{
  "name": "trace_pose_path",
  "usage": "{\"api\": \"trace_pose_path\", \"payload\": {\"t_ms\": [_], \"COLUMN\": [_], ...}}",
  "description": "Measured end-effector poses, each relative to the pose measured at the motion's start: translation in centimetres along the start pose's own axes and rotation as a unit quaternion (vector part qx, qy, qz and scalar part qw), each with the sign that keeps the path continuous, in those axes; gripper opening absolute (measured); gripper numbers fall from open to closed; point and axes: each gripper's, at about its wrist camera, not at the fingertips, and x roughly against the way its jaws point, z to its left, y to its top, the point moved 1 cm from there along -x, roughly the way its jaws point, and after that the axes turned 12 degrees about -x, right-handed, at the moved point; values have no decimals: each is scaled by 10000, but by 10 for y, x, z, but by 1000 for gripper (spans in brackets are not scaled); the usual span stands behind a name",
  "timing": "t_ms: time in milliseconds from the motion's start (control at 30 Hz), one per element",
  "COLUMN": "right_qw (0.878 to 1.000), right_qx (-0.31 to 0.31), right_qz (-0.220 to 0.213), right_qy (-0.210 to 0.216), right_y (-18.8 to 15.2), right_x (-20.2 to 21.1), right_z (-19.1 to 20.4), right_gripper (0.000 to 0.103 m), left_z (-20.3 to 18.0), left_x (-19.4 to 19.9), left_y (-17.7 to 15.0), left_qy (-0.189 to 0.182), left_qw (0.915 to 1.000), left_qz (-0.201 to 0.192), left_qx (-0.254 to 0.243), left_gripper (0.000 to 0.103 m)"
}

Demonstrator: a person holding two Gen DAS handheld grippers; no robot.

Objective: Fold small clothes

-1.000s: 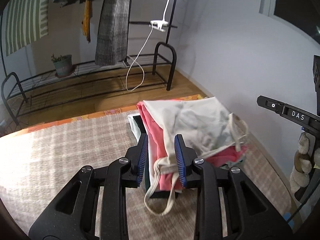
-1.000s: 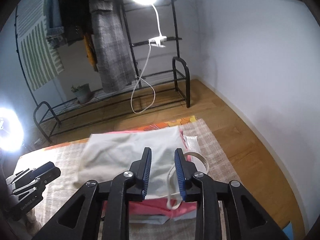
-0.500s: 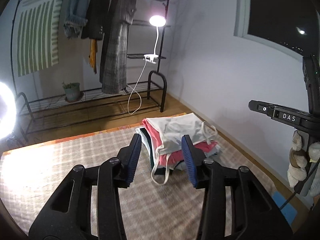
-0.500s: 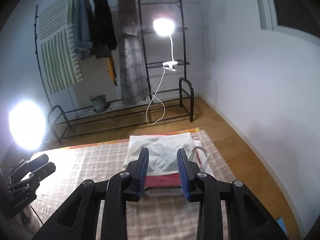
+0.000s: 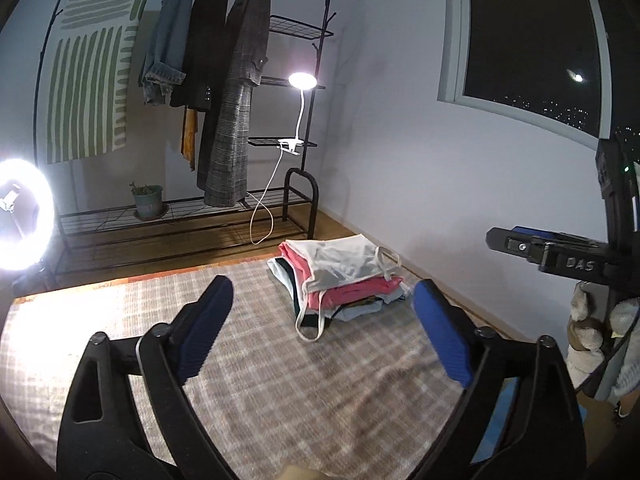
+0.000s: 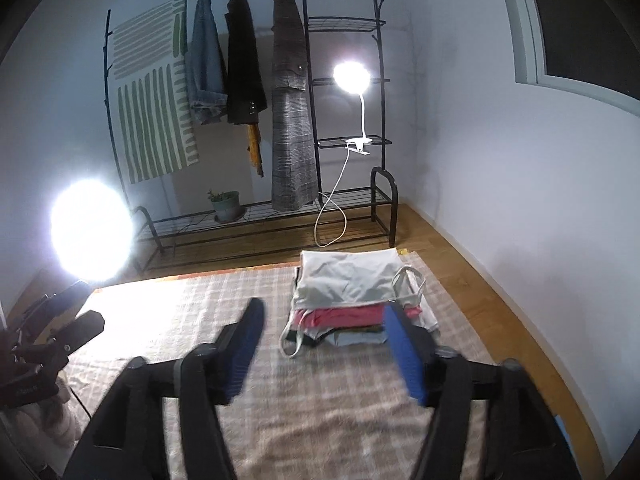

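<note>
The stack of folded clothes [image 5: 340, 280] sat on the plaid blanket [image 5: 280, 380] toward its far right corner, a white top [image 6: 348, 280] uppermost over a pink layer [image 5: 352, 290], one strap loop [image 5: 308, 326] trailing onto the blanket at 6 o'clock from the pile. The left gripper [image 5: 320, 328] hung clear of the stack, its jaws having just been opening, spread wide with nothing between them. The right gripper [image 6: 324, 348] was likewise released, its jaws having just been opening, empty. A clothes rack [image 6: 248, 120] stood at 12 o'clock, a clip lamp [image 6: 352, 76] on it, a ring light [image 5: 20, 216] at 9 o'clock.
</note>
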Motion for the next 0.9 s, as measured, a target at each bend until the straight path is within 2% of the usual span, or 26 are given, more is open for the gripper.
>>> {"api": "trace_pose_path", "payload": {"t_ms": [100,167,267,500,900], "right_qw": [9999,9997,9991,9984,9969], "right_qx": [-85,-132,-141,-3,321], "right_qz": [-55,-164,-330,-488,-683], "right_qy": [-20,-115,-236,-297,-236], "right_y": [-15,-25,-41,-65,-75], "right_x": [14,21,31,47,54], "right_z": [2,4,7,21,52], "right_gripper": [83,94,103,103,103], "left_z": [-4,-6,-9,-5,10], "left_x": [6,9,14,29,40], "left_y": [-12,-19,-29,-40,-42], "left_qy": [34,99,188,323,439], "left_qw": [9998,9995,9986,9985,9986], "left_qz": [145,209,300,344,285], "left_qx": [-106,-217,-383,-289,77], "left_gripper": [96,97,101,103,103]}}
